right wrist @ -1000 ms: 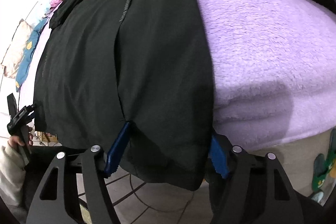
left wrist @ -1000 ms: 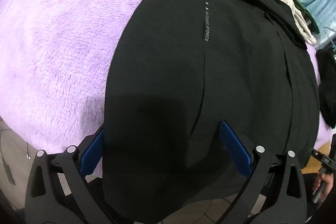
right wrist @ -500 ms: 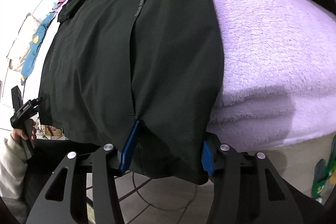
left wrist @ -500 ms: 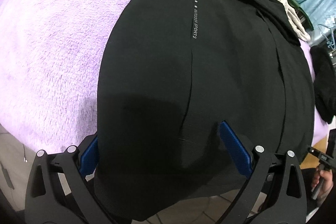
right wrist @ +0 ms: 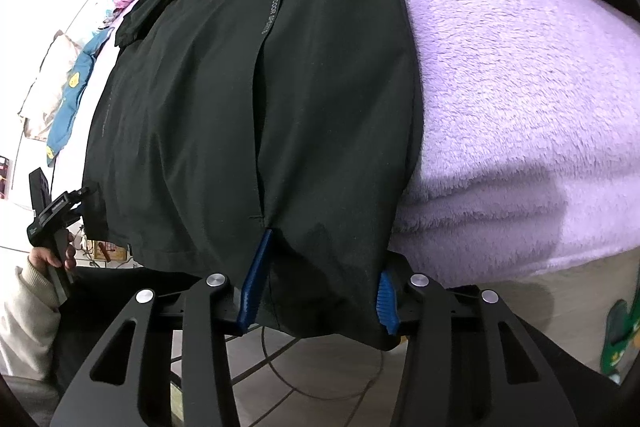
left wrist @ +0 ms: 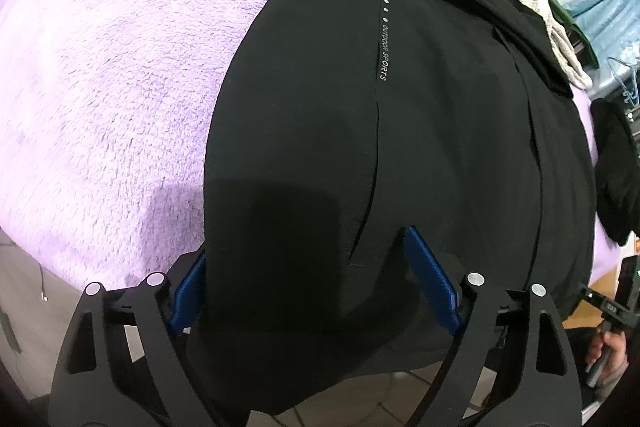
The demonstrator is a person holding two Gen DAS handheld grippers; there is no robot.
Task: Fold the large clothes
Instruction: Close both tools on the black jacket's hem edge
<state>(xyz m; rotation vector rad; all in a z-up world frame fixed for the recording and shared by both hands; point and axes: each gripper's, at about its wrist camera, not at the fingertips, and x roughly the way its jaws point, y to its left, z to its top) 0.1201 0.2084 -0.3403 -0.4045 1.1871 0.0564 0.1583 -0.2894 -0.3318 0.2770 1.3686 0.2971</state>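
Now my left gripper (left wrist: 304, 283) and right gripper (right wrist: 320, 283), both spread, straddle the black garment's (left wrist: 400, 131) near hem, its length running toward frame top.

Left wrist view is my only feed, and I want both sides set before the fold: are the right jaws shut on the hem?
Observer: No. The right gripper has its jaws open, straddling the hanging hem of the black garment at the bed edge.
Operator: Which part of the hem?
Observer: The corner next to the purple blanket. One of the blue fingers sits just below the end of the pocket slit.
Operator: Anything on the floor there?
Observer: A green item, perhaps a slipper, lies on the floor off to the right.
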